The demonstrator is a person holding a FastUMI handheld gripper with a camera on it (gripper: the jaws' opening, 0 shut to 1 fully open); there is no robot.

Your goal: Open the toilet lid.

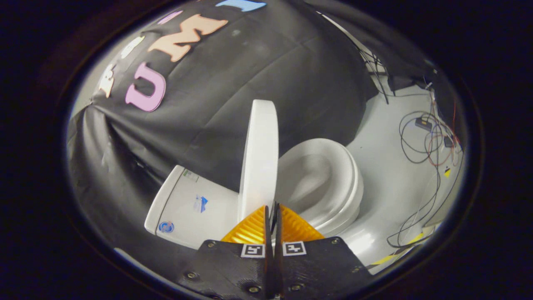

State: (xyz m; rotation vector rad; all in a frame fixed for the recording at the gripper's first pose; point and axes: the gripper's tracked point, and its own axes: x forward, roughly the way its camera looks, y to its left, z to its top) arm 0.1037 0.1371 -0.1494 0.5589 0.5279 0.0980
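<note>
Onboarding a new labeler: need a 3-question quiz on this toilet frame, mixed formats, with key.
1. True or false: the lid stands raised on edge, between the tank and the seat.
2. The gripper fingers are: A) spread wide around the lid, B) closed together with only a thin slit between them, just short of the lid's lower edge, C) pressed on the tank.
3. Fill in: loose ____ lie on the floor beyond the seat.

Key: 1 true; 2 B; 3 cables.
</note>
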